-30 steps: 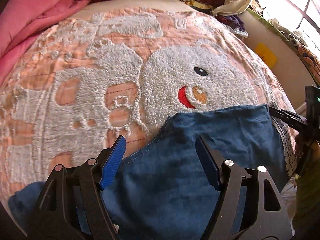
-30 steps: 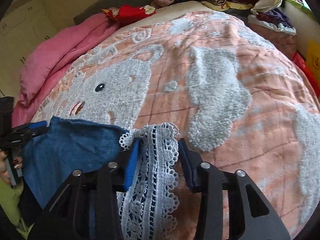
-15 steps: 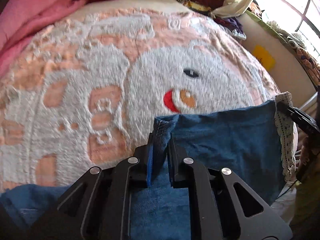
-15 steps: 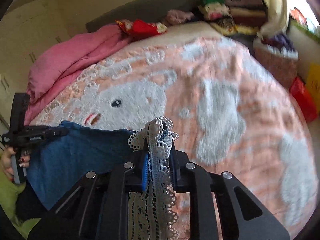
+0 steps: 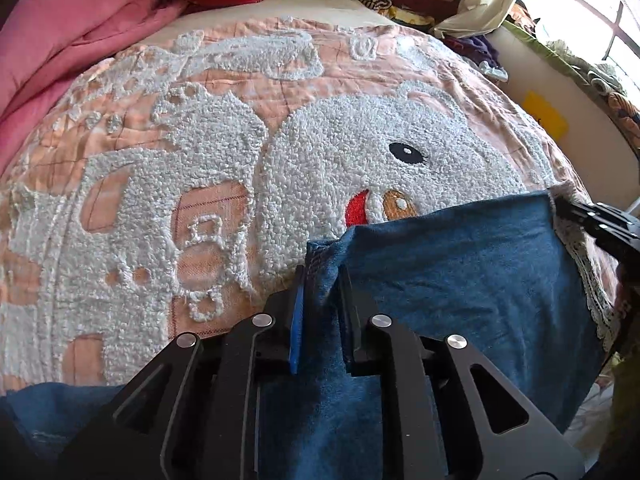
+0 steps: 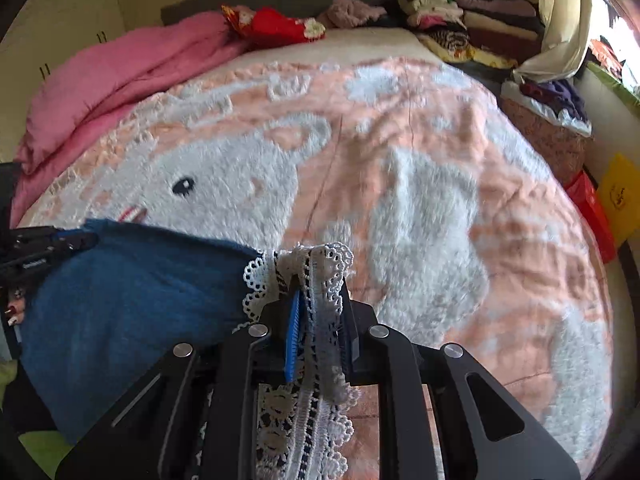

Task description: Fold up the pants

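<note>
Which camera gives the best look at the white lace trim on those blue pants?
The right wrist view: the lace trim fills its centre, pinched between the right gripper fingers. The left wrist view shows only a thin strip of it along the far edge of the pants.

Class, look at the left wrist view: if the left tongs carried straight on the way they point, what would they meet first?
Probably the peach bedspread, near its white bear face; the left tongs are shut on the blue pants. Depth is unclear.

Blue pants [image 5: 460, 264], white lace trim [image 6: 316, 276] — peach-and-white bedspread [image 5: 192, 184], seemingly.
</note>
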`<action>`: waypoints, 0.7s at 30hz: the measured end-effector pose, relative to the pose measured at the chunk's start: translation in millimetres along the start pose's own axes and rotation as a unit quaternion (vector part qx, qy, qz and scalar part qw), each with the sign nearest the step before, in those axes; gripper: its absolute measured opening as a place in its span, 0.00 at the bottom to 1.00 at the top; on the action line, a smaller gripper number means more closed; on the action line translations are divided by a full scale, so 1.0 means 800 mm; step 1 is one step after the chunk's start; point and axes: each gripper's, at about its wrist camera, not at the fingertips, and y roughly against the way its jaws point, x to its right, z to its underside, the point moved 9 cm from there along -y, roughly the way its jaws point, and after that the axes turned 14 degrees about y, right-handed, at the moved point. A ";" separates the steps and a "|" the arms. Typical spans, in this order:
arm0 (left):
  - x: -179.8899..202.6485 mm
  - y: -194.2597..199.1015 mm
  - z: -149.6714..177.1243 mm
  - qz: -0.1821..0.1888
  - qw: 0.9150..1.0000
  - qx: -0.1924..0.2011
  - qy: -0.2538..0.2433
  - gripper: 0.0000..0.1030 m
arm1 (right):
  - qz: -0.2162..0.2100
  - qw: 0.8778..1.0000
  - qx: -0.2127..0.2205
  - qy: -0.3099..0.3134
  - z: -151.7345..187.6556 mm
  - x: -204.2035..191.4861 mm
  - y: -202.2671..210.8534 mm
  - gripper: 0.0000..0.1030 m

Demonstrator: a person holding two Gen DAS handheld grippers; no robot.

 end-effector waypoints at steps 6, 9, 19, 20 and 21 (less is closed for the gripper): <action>-0.015 0.027 -0.001 0.006 1.000 0.021 0.014 0.29 | 0.007 0.998 0.026 -0.057 0.007 0.013 0.036 0.39; -0.022 0.061 0.000 0.013 0.999 0.044 0.019 0.36 | -0.005 0.995 0.057 -0.082 0.019 0.008 0.078 0.45; -0.070 0.121 0.079 -0.026 0.999 0.028 0.017 0.51 | -0.051 0.986 0.051 -0.152 0.119 -0.033 0.145 0.49; -0.079 0.120 0.083 -0.036 0.999 0.024 0.023 0.53 | -0.057 0.984 0.047 -0.160 0.127 -0.035 0.144 0.49; -0.093 0.118 0.088 -0.047 0.998 0.016 0.038 0.53 | -0.063 0.983 0.043 -0.167 0.133 -0.038 0.141 0.49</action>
